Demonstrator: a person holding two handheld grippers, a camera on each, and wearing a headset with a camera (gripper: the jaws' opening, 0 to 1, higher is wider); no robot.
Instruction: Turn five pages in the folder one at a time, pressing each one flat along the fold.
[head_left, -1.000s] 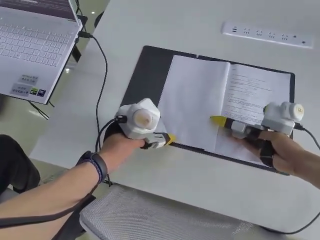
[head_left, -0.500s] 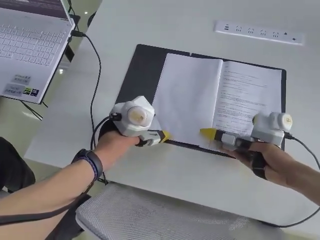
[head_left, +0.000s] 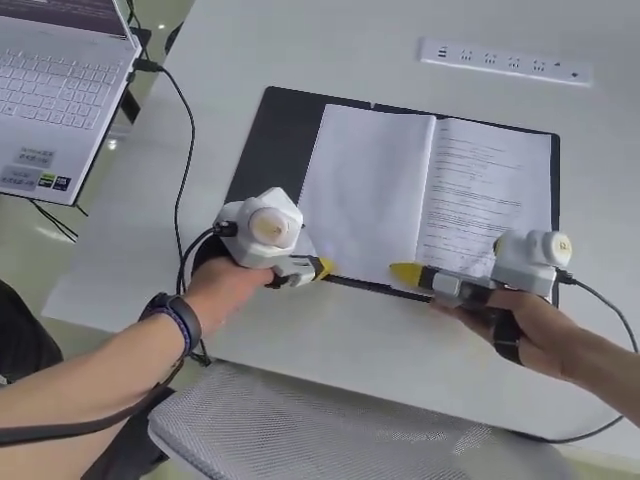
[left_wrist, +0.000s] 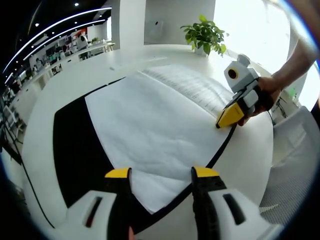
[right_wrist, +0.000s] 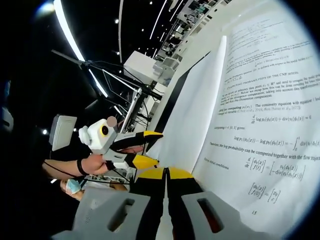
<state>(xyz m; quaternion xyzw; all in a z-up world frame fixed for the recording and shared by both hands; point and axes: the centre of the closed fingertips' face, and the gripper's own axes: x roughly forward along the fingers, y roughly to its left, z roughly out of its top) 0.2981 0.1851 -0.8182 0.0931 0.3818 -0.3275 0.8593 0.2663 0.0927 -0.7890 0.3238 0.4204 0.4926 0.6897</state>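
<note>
The folder (head_left: 278, 140) has a matt black cover, smooth and plastic-looking. Its pages (head_left: 368, 190) are plain white paper, and the blank one at the centre shows a faint fibrous grain in the left gripper view. The left gripper (head_left: 322, 268) and the right gripper (head_left: 405, 272) both have smooth white plastic shells with yellow plastic tips. The table (head_left: 300, 45) is white, smooth and slightly shiny. At upper left the laptop (head_left: 50, 90) has a pale satin finish, plastic or metal. The power strip (head_left: 505, 62) at the top is white plastic. The chair (head_left: 300, 430) at the bottom is grey woven mesh.
</note>
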